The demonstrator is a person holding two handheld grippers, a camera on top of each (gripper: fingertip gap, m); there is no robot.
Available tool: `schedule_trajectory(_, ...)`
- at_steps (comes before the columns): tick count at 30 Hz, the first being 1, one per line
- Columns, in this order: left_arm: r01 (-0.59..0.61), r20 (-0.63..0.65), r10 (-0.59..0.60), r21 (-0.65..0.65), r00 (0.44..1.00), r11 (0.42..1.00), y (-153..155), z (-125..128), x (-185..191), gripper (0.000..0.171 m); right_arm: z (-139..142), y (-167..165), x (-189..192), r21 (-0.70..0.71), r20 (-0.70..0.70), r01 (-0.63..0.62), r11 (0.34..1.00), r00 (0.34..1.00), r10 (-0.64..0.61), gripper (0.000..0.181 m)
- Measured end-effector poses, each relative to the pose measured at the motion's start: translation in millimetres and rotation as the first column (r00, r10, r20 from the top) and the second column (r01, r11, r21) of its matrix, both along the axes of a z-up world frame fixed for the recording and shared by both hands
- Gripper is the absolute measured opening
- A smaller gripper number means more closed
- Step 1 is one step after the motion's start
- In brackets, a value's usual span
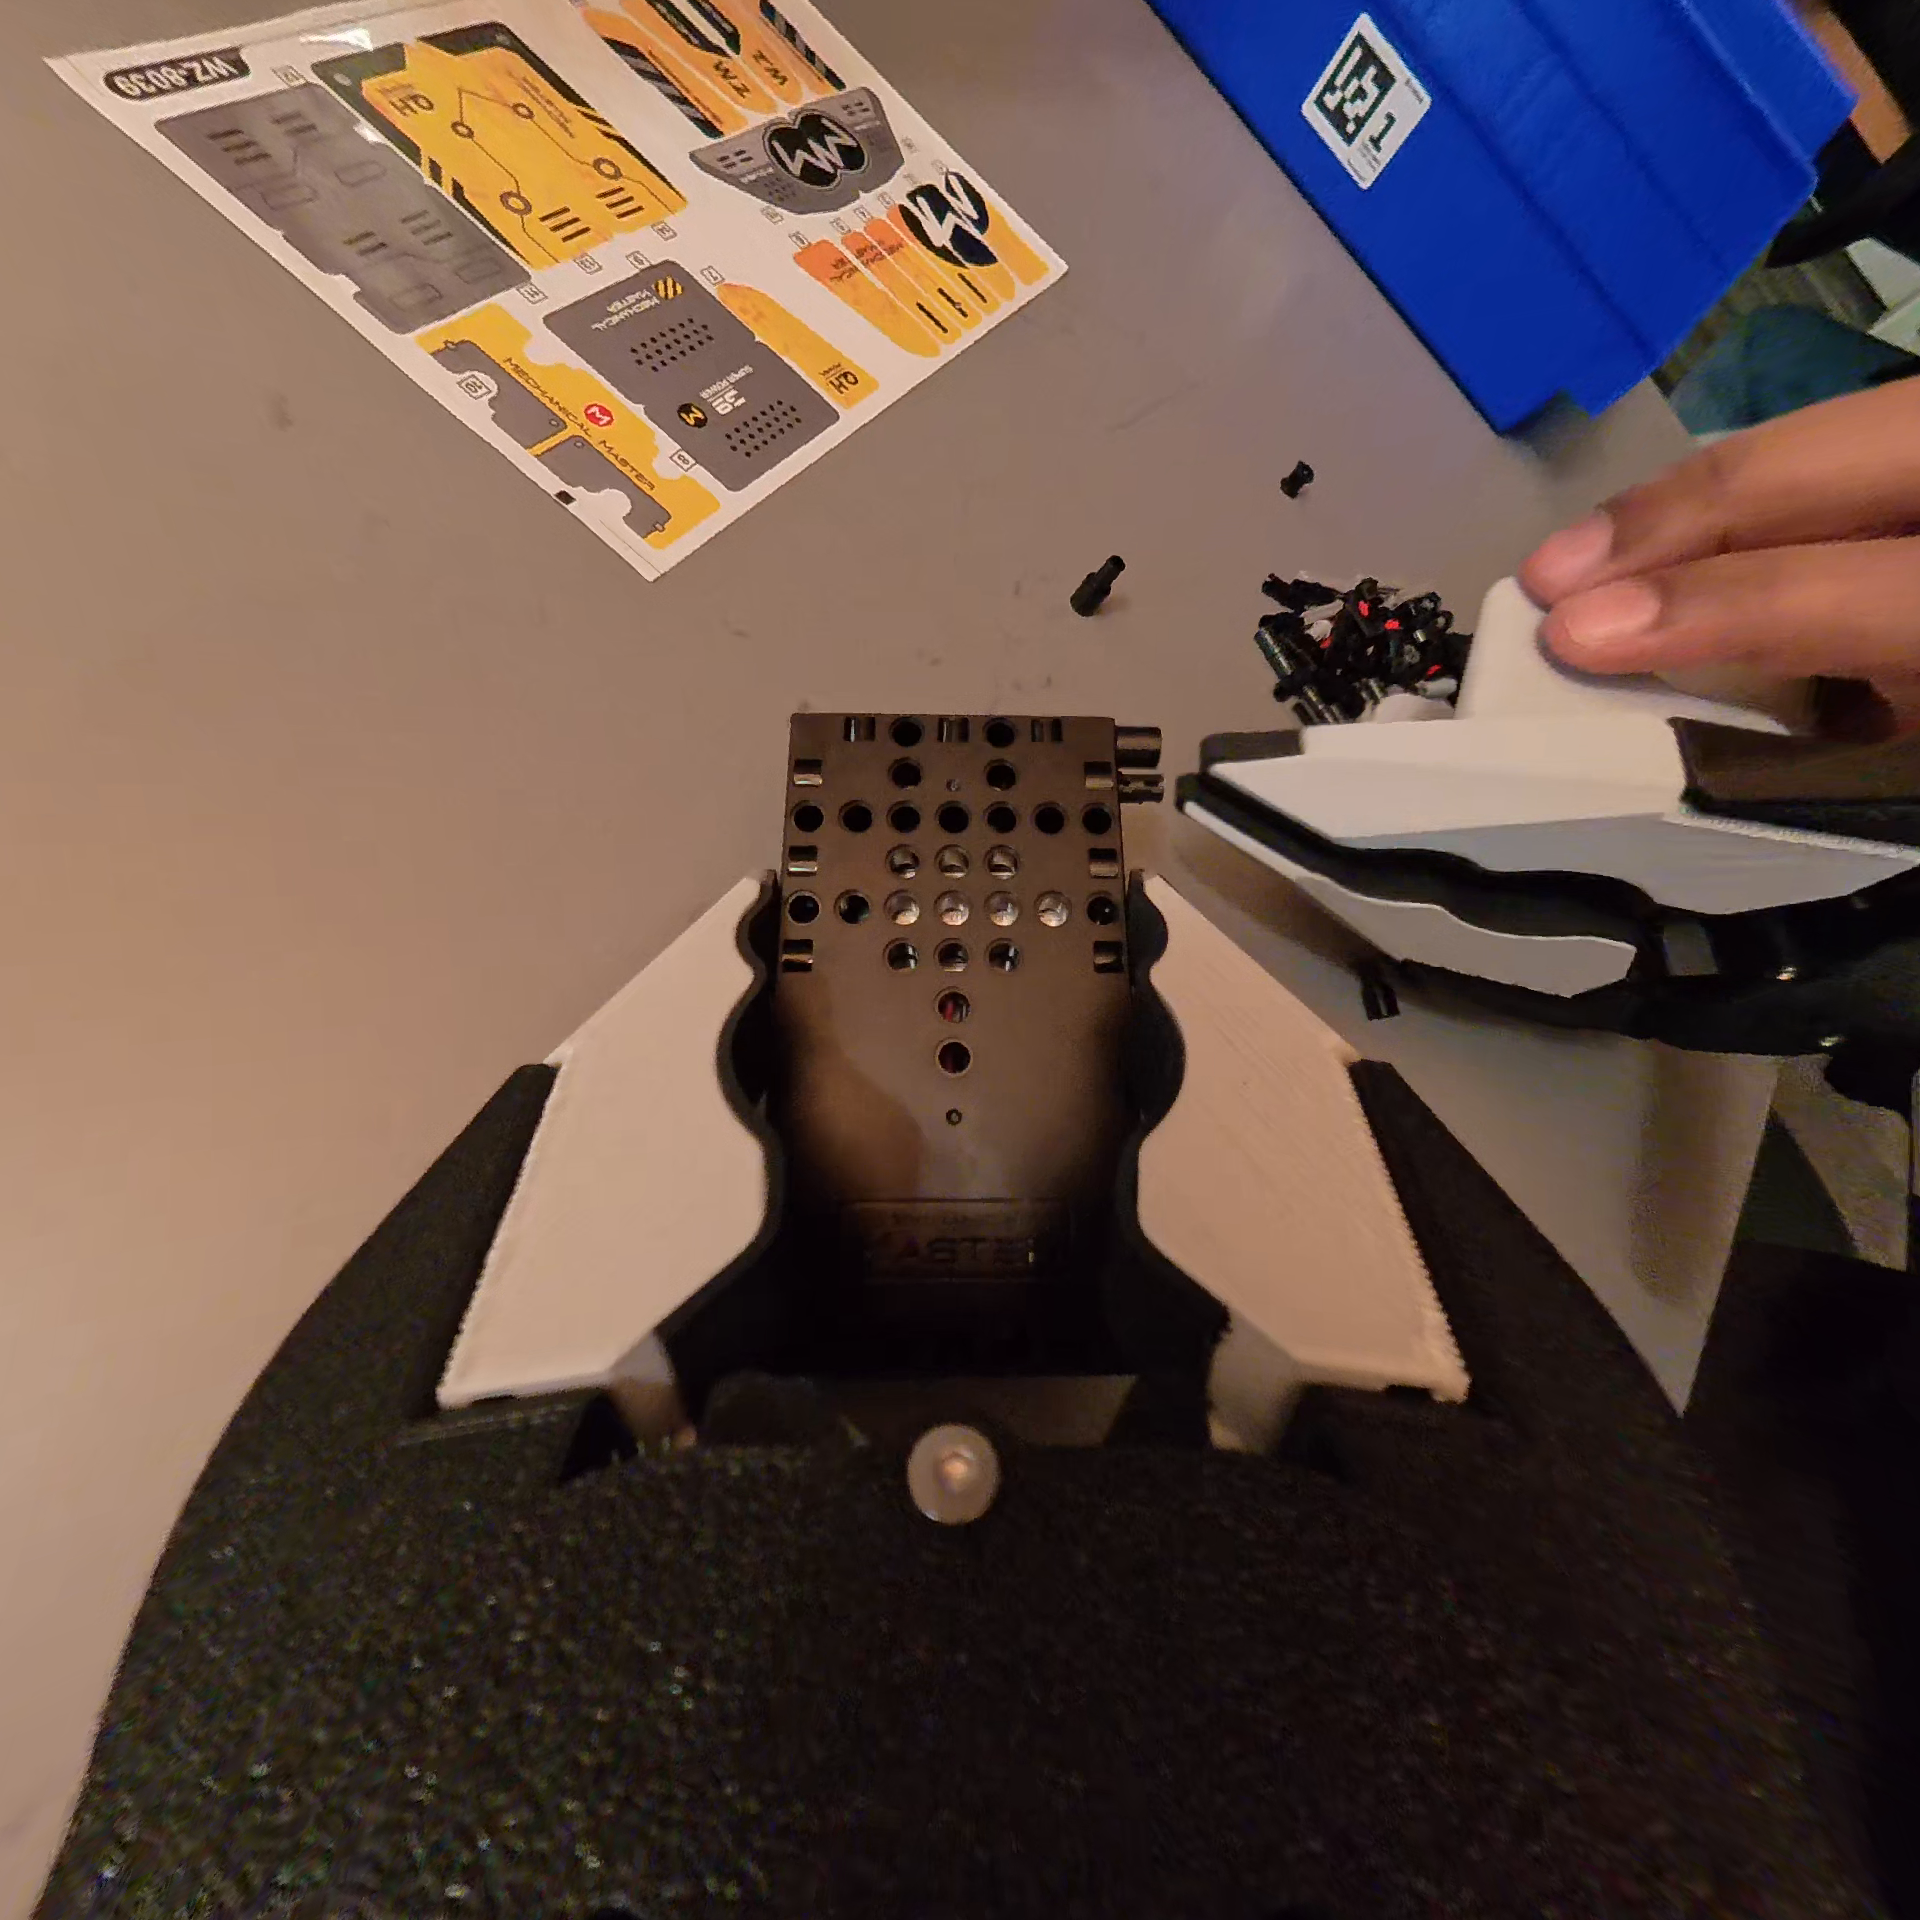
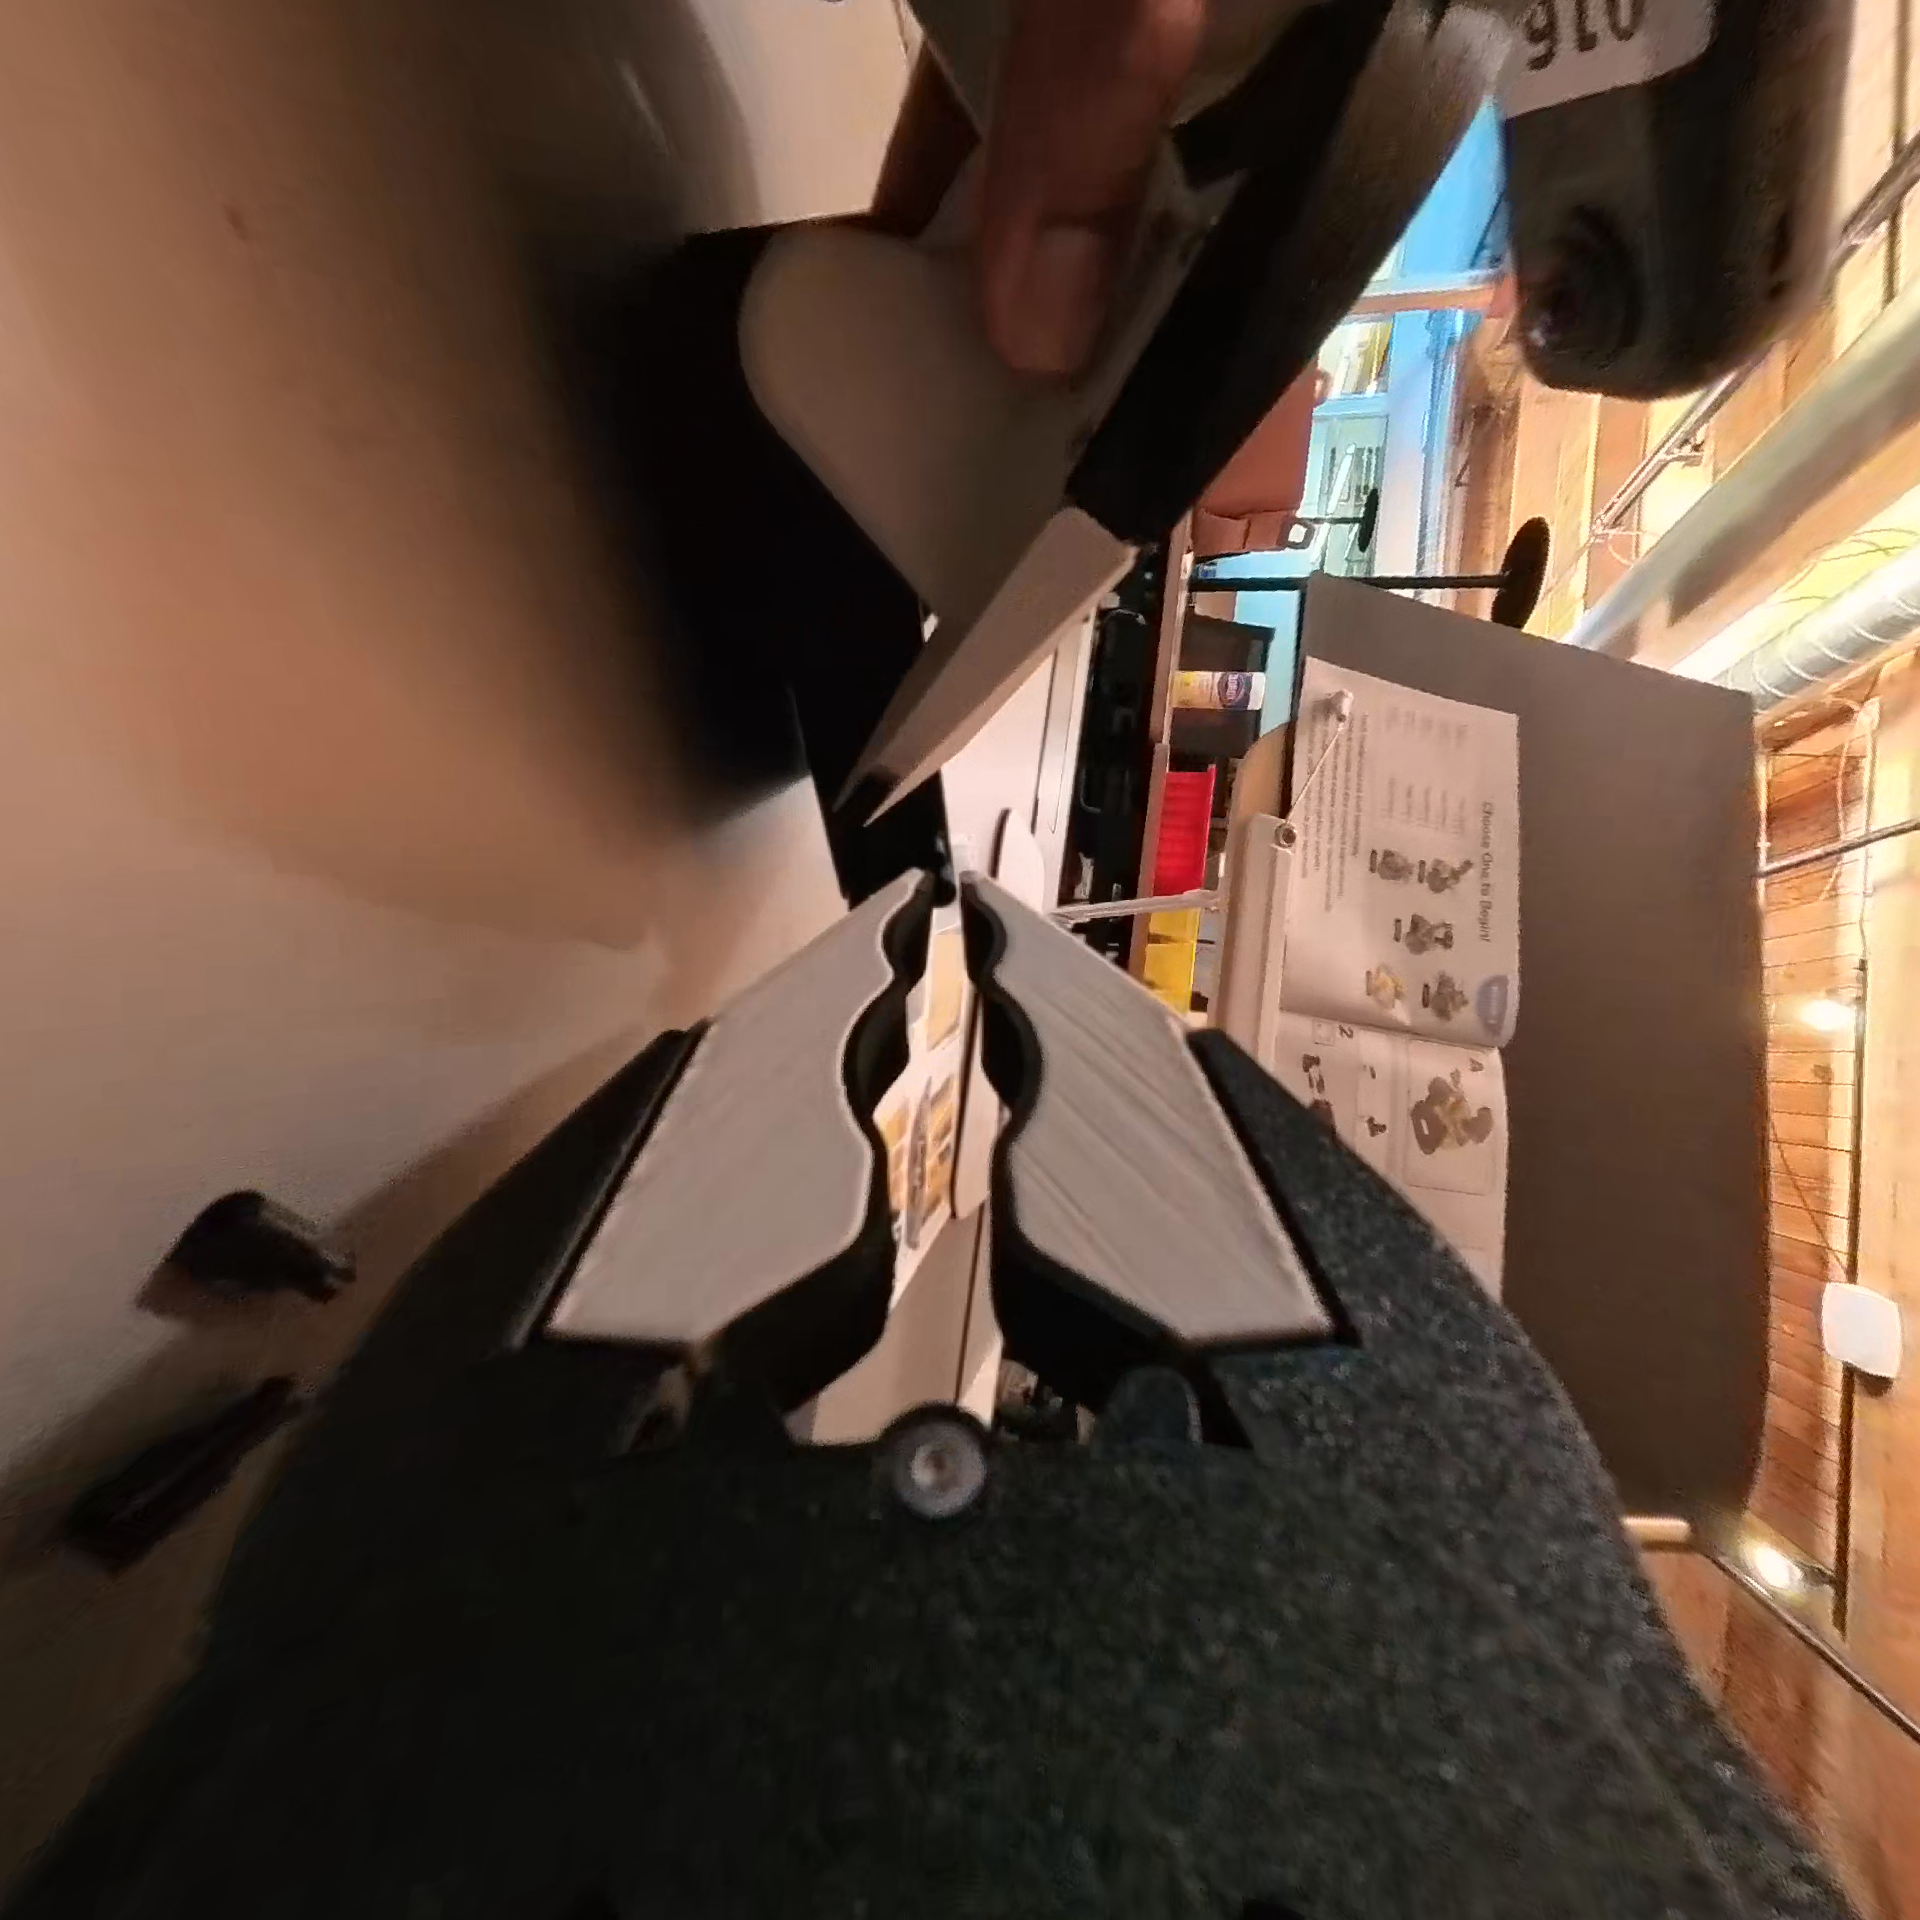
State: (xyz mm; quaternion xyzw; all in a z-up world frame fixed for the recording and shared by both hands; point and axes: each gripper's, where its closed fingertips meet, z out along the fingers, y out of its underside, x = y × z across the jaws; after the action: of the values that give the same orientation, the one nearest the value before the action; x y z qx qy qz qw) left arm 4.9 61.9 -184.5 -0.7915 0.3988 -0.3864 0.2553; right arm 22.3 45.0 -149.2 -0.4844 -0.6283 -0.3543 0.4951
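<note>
**Left wrist view.** The left gripper (image 1: pixel 951 883) clamps a dark brown rectangular plastic block pierced with rows of round holes (image 1: pixel 951 1039). Its two white fingers press on the block's long sides, at the centre of the frame, above the grey tabletop (image 1: pixel 208 727). A short black pin (image 1: pixel 1138 753) projects from the block's upper right corner.

The right gripper (image 1: pixel 1351 790) enters from the right edge, with a person's hand (image 1: pixel 1714 582) resting on top of it. Its tips lie just beside that pin.

Behind it, at centre right, is a heap of small black and red connector pins (image 1: pixel 1351 644). Two loose black pins (image 1: pixel 1096 587) lie apart from the heap, nearer the middle. A printed sheet of yellow, grey and orange stickers (image 1: pixel 561 260) occupies the upper left. A blue plastic bin with a square marker label (image 1: pixel 1507 187) fills the upper right.

**Right wrist view.** The right gripper's fingers are drawn nearly together, with only a narrow slit between them. A small dark speck sits at their tips, but the blur leaves it unclear whether they pinch it. An open illustrated instruction booklet (image 2: pixel 1403 935) stands at centre right.
</note>
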Motion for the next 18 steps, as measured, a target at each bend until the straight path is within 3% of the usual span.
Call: schedule_trajectory(18, -0.003, 0.000, 0.003, 0.001, 1.000, 1.000, 0.5, -0.1, -0.2, 0.065, -6.2, 1.0, -5.4, -0.099, -0.030, -0.036, 0.994, 0.999, 0.033, 0.005)
